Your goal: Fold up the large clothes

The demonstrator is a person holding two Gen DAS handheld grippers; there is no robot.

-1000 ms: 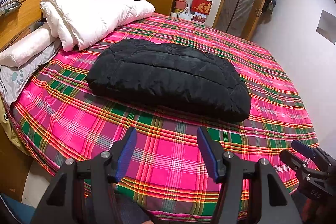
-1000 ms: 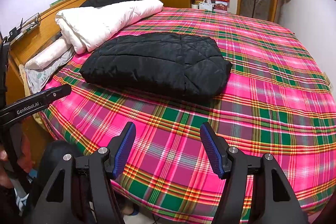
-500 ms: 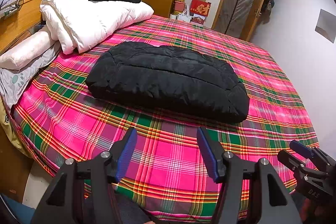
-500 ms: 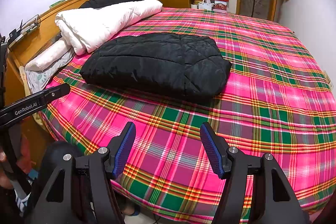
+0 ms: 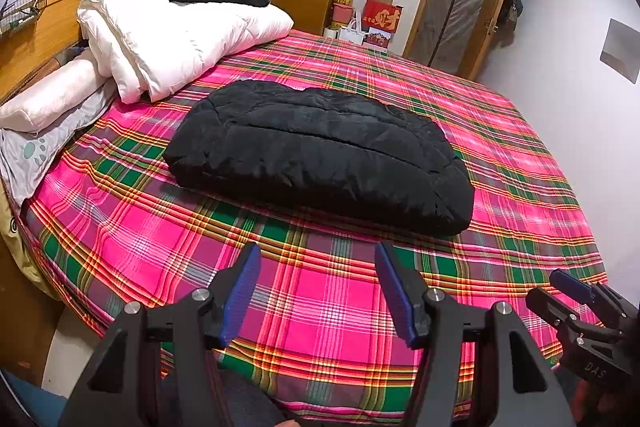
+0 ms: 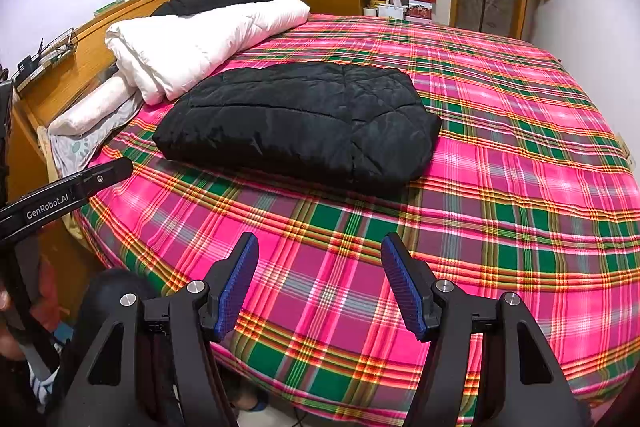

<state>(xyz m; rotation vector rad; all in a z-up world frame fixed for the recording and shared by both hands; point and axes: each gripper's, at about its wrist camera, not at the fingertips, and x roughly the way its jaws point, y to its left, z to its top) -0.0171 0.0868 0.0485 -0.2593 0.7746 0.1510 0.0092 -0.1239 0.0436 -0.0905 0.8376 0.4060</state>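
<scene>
Black quilted padded jacket (image 5: 320, 159), already a compact folded bundle on the pink-and-green plaid bedspread (image 5: 320, 307), seems finished and best left undisturbed, lying well ahead of the unclenched, empty left gripper (image 5: 318, 291), while the right wrist view shows it ahead-left of the equally empty, spread right gripper (image 6: 320, 283).
</scene>
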